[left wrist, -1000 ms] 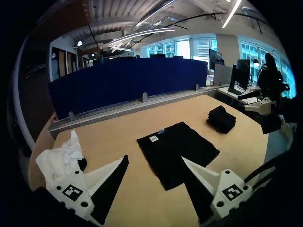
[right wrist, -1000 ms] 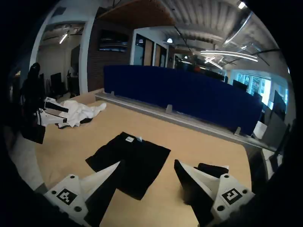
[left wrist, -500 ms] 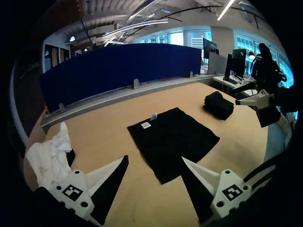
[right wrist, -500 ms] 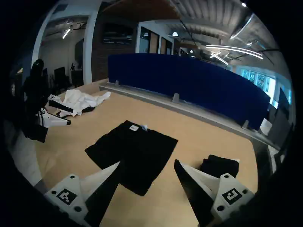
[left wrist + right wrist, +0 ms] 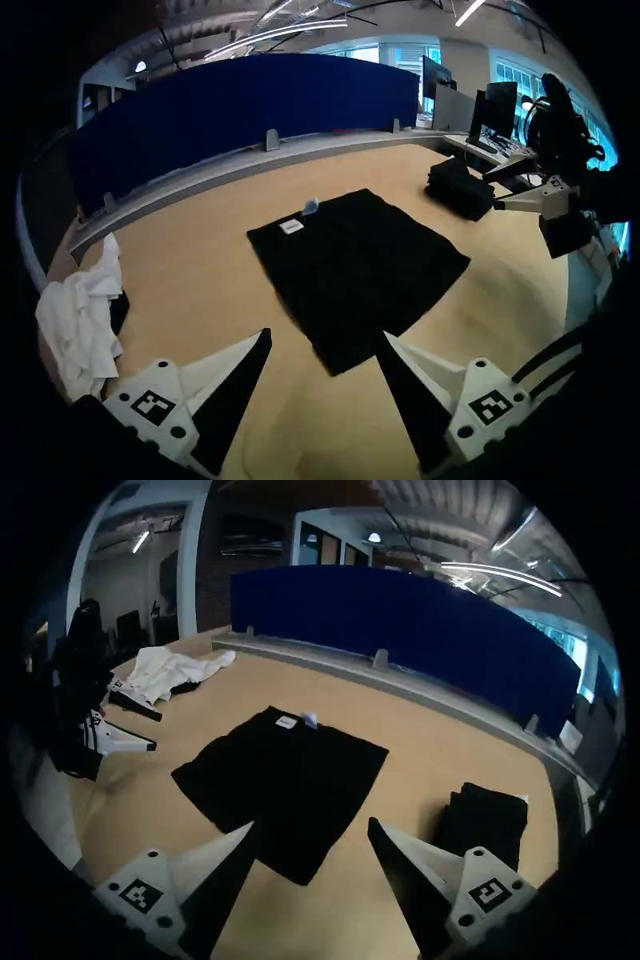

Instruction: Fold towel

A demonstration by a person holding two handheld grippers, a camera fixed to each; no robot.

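Note:
A black towel lies spread flat on the wooden table, with a small white tag near its far edge. In the right gripper view the same towel lies ahead of the fingers. My left gripper hovers open above the towel's near corner, touching nothing. My right gripper is open too, above the towel's near edge. In the left gripper view the right gripper hangs at the far right, and in the right gripper view the left gripper hangs at the left.
A stack of folded black towels sits on the table's right side. A crumpled white cloth pile lies at the left end. A blue partition runs along the table's far edge; desks with monitors stand beyond.
Both grippers have come lower and closer to the black towel, which now looks larger in each view. The towel itself has not moved, and both grippers stay open.

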